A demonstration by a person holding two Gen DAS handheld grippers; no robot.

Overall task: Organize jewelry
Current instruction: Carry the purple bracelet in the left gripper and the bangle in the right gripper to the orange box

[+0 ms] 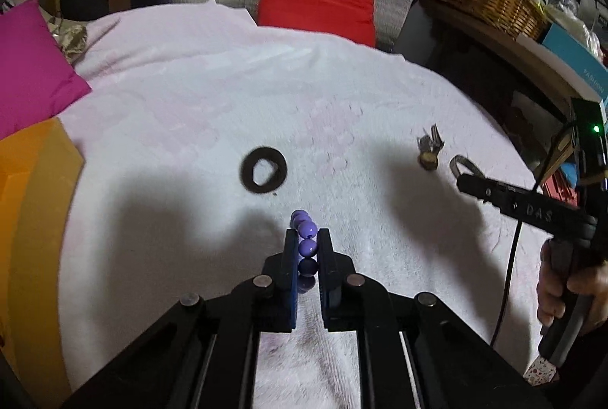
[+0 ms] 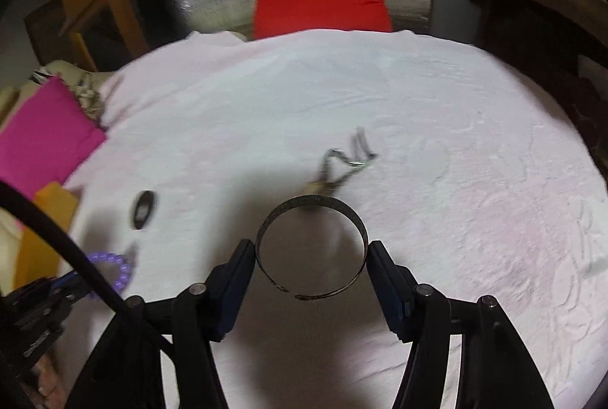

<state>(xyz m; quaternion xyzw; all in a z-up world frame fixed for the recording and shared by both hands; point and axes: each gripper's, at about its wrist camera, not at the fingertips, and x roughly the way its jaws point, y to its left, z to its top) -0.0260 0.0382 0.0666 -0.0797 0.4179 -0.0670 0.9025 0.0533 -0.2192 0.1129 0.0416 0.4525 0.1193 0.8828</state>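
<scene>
Pinching the purple beads [image 1: 307, 246] between fully closed jaws, the left gripper [image 1: 306, 238] carries the strand edge-on, likely so it hangs free of the white cloth [image 1: 190, 97]. The right gripper [image 2: 311, 253] spans a metal bangle [image 2: 311, 245], pads touching its opposite sides, a wide hold that suits the hoop. Ahead of the left tool lies a dark ring [image 1: 263, 170]; a small pendant [image 2: 342, 166] sits just beyond the bangle. Open cloth stretches forward; an orange box [image 1: 34, 204] borders the left edge.
</scene>
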